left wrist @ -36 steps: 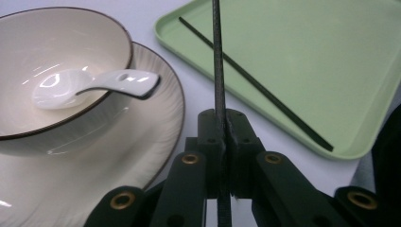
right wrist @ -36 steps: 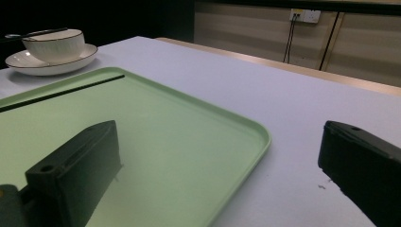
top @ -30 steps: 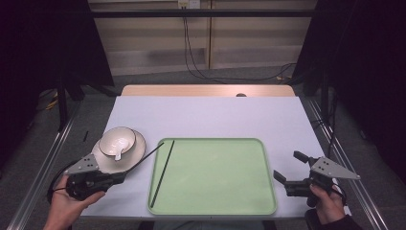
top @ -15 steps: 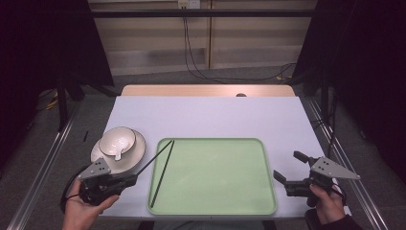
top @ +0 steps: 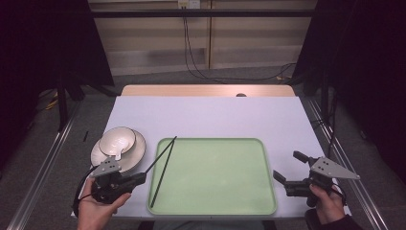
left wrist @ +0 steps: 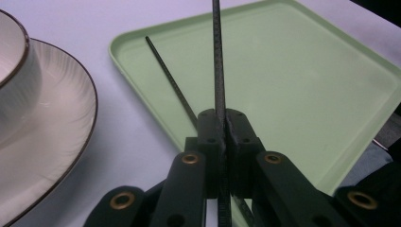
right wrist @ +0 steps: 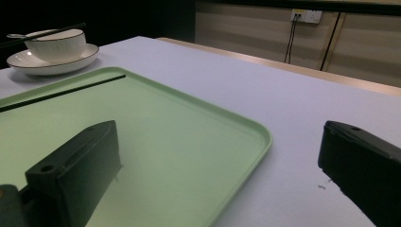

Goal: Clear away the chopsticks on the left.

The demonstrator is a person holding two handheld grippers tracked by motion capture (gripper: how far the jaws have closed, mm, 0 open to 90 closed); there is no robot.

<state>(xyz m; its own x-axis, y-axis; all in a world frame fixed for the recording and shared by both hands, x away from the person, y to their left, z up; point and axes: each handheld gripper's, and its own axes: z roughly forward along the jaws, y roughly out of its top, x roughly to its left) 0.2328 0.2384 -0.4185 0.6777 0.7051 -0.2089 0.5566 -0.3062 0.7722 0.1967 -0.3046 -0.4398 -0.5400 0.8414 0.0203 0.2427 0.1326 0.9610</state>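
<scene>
One chopstick (top: pixel 162 177) is already lying in the green tray (top: pixel 220 201); the left claw (top: pixel 140 177) is clamping the second chopstick (left wrist: pixel 217 61) above its edge, not yet laid; the right claw (top: pixel 287 178) is waiting, jaws apart.

Black grippers (top: pixel 128 179); grey 3-cornered plates; brass screws

Glossy ceramic bowl (top: pixel 117 141), smooth matt plastic tray (top: pixel 215 206), textured black chopstick (left wrist: pixel 217 61)

A lab test bench (metal rails (top: pixel 43 177), dark curtains (top: pixel 43 43), trailing cables (top: pixel 191 52)).
</scene>
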